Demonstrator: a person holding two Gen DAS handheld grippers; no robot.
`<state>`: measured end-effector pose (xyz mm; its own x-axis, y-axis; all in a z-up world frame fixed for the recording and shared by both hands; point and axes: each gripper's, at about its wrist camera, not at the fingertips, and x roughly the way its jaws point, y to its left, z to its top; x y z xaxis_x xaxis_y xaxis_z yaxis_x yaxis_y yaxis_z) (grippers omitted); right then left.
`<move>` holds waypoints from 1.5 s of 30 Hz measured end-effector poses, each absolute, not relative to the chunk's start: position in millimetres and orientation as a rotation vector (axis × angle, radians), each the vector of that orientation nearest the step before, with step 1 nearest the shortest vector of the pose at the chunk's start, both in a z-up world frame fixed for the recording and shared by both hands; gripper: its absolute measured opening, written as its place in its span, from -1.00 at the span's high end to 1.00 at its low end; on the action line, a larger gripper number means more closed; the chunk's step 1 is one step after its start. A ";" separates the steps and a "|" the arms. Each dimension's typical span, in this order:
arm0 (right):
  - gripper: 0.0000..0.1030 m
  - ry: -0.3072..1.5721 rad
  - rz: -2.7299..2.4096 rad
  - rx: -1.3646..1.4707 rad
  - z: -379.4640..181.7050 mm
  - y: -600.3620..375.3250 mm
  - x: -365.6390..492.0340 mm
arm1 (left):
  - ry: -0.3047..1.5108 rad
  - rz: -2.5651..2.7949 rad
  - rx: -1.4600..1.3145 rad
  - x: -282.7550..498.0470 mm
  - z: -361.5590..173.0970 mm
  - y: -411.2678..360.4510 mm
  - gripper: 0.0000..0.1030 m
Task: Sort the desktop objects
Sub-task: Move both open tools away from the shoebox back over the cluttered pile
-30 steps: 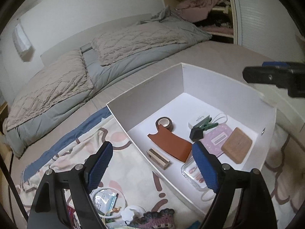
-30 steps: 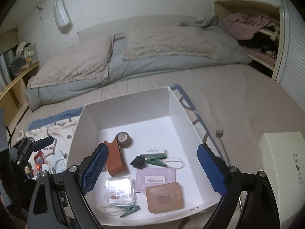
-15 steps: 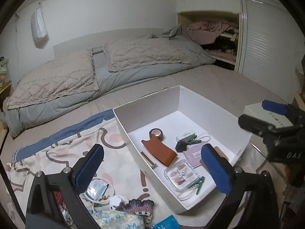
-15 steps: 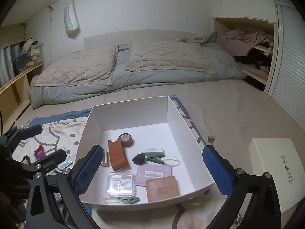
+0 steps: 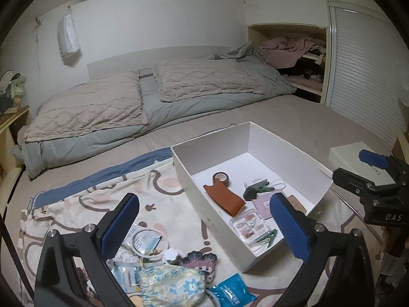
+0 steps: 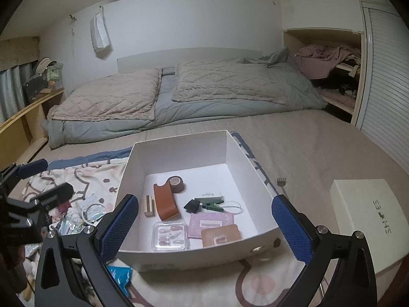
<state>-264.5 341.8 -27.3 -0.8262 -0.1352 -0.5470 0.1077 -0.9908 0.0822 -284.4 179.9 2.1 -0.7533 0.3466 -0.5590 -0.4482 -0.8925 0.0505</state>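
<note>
From the left wrist view, the left gripper (image 5: 204,226) has its fingers (image 5: 120,223) spread wide with nothing between them. It hangs over a pile of small things (image 5: 163,263) not yet sorted, lying on the patterned blanket (image 5: 84,204) on the bed (image 5: 294,117). The white box (image 5: 217,220) stands just beside the pile, and sorted things already lie inside it. The pile is a jumble, so I think the fingers could pinch two things at once, or pull the looped cord (image 5: 148,240) and drag other bits along. The soft blanket could also bunch up in a grab. The near box wall stands close to the pile, so a low swing could bump it. There is open room over the blanket to the left.

From the right wrist view, the right gripper (image 6: 204,223) is also spread wide and holds nothing. It hangs in front of the white box (image 6: 179,255), whose near wall bows outward. Dropping too low could knock that wall or tip the box. The clear case (image 6: 170,235) and brown pad (image 6: 221,235) lie close to that wall, so room there is tight. The back of the box floor is bare. The shoe box lid (image 6: 365,217) lies well apart to the right
</note>
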 end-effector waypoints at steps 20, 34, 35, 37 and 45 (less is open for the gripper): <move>-1.00 -0.185 -2.884 0.862 -26.0 336.2 -237.4 | 0.312 2.716 -0.754 -261.3 5.7 97.4 -0.99; -1.00 -0.159 -2.813 0.802 -18.9 294.3 -216.9 | 0.218 2.801 -0.720 -235.3 20.2 33.6 -0.99; -1.00 -0.159 -2.809 0.799 -18.5 291.9 -214.7 | 0.219 2.813 -0.719 -232.6 20.1 29.0 -0.99; -1.00 -0.164 -2.803 0.792 -18.0 288.6 -211.4 | 0.224 2.831 -0.709 -227.3 19.8 21.4 -0.99; -1.00 -0.166 -2.767 0.794 -19.7 277.3 -197.7 | 0.191 2.923 -0.650 -196.4 27.1 -23.0 -0.99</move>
